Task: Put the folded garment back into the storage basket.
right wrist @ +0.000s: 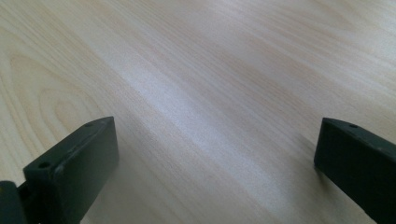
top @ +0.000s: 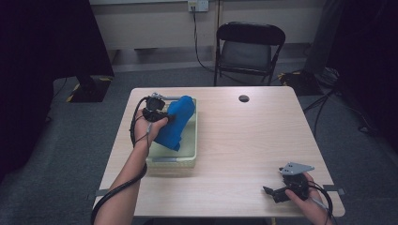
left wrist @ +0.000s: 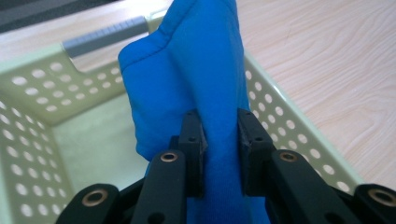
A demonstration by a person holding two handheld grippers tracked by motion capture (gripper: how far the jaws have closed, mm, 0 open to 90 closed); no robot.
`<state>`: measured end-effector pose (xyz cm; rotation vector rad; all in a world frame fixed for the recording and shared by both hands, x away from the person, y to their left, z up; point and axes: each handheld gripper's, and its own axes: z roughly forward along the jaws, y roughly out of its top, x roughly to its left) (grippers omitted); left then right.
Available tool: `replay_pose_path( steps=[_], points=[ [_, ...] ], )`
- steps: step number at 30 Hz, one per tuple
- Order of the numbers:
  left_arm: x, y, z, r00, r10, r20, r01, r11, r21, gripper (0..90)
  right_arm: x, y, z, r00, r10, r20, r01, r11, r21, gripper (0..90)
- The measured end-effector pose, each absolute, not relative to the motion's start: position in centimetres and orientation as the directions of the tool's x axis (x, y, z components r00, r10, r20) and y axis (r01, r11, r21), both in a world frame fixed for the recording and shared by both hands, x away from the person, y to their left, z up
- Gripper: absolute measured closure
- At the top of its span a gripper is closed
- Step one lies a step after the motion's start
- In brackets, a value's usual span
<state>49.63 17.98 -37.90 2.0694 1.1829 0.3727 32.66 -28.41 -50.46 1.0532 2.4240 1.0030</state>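
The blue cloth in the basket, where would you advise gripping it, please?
Pinch the bunched fold of the blue cloth from the side, as the left tool does: it stands upright above the basket rim, thin enough for the jaws.

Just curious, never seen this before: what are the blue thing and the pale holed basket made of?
The blue cloth looks like soft knit fabric: stitched hem, folds. The cream perforated basket seems moulded matte plastic, with even round holes.
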Motion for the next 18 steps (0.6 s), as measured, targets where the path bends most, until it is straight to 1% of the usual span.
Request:
replay_pose_path(
  steps=[18],
  points=[
    [50.4,17.7,-41.8,0.506,0.856,-0.112,0.679,-0.315,0.663,74.3,32.7,-28.4,-50.5,-0.68,0.733,-0.008,0.513,0.484,0.709,0.0]
  ],
)
